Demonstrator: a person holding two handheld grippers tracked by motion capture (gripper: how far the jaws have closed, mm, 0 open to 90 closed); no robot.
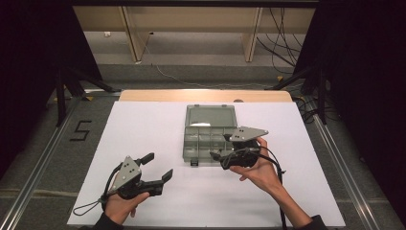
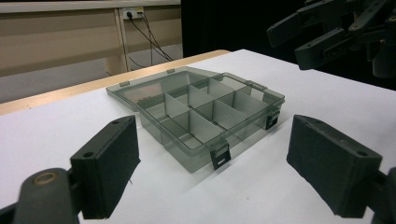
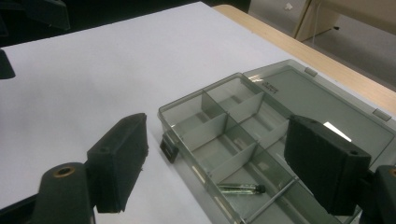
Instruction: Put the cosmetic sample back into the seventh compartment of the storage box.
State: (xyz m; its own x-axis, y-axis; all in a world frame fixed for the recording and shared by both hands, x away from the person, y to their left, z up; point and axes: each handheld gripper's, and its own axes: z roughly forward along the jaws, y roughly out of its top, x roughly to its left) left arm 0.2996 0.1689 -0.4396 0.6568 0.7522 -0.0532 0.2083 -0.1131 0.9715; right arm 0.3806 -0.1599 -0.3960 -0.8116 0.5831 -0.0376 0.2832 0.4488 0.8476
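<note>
A grey see-through compartment box [image 1: 207, 143] lies at the middle of the white sheet, its lid [image 1: 210, 116] folded flat behind it. Dividers split it into several cells. One cell holds a small clear tube with a black cap [image 3: 240, 188]. My right gripper [image 1: 221, 146] hovers over the box's front right corner, open, with the box [image 3: 224, 126] seen between its jaws. My left gripper [image 1: 159, 166] stands open, front left of the box and apart from it, aimed at the box [image 2: 201, 112]. The right gripper [image 2: 322, 32] hangs above the box's far side in the left gripper view.
Two black latches [image 2: 220, 156] hang on the box's front wall. The white sheet [image 1: 143, 124] covers the table, with a wooden strip [image 1: 206, 95] along the back edge. Black stand legs [image 1: 67, 86] and cables [image 1: 282, 43] lie on the floor beyond. A "5" mark [image 1: 80, 130] is left of the table.
</note>
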